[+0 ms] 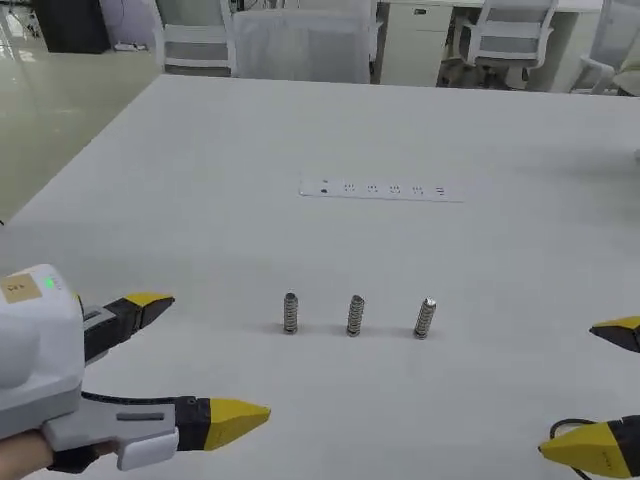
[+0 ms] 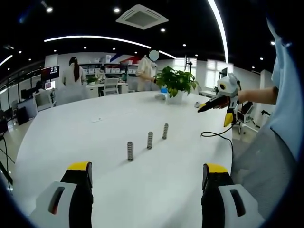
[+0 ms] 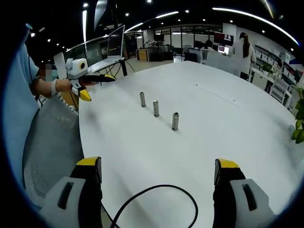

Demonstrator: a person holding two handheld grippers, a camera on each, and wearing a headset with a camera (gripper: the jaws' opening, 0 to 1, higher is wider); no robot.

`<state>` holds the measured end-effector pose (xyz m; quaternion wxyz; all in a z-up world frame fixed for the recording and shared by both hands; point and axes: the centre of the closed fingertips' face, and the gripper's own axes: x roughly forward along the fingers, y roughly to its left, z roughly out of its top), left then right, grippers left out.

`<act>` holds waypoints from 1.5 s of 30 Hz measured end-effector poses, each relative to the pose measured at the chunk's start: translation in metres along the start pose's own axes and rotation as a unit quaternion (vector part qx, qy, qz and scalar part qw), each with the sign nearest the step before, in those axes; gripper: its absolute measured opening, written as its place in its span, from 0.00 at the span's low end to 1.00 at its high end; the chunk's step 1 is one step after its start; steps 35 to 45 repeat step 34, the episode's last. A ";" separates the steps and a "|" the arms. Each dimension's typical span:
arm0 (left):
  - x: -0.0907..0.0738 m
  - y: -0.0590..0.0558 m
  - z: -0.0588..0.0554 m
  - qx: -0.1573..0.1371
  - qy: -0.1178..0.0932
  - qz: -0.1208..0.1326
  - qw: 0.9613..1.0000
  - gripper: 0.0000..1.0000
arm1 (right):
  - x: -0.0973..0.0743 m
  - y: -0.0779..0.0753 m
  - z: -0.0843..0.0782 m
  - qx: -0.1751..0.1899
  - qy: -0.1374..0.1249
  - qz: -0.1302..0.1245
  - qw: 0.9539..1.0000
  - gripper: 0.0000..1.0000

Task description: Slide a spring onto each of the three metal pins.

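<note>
Left tongs (image 1: 212, 355) and right tongs (image 1: 570, 390), both gaping wide and empty, are flanking three spring-sleeved pins (image 1: 355, 315) that a careless sweep could topple.

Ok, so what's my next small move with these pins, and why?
Probably bring the right gripper in to straighten the rightmost pin, which seems to lean a little. All three pins already appear to carry springs, and both the right and the left gripper are open, empty and back from the row, so nothing seems left to thread.
</note>
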<state>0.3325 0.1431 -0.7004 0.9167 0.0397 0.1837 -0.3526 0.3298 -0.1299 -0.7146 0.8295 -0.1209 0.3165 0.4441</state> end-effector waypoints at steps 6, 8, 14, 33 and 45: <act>-0.004 -0.001 -0.001 -0.008 0.005 0.009 1.000 0.94 | 0.003 0.004 0.004 0.005 -0.022 0.004 1.000 0.98; -0.005 -0.003 -0.001 -0.011 0.002 0.008 1.000 0.94 | 0.004 0.004 0.002 0.017 -0.021 0.002 1.000 0.97; -0.009 -0.004 -0.001 -0.012 0.003 0.012 1.000 0.94 | 0.000 0.007 0.009 0.034 -0.041 0.006 0.999 0.97; -0.002 -0.001 0.001 -0.019 0.002 0.009 1.000 0.94 | 0.008 0.021 0.002 0.030 -0.024 0.023 0.999 0.97; -0.002 -0.001 0.000 -0.019 0.003 0.008 1.000 0.94 | 0.010 0.022 0.001 0.030 -0.022 0.024 0.999 0.96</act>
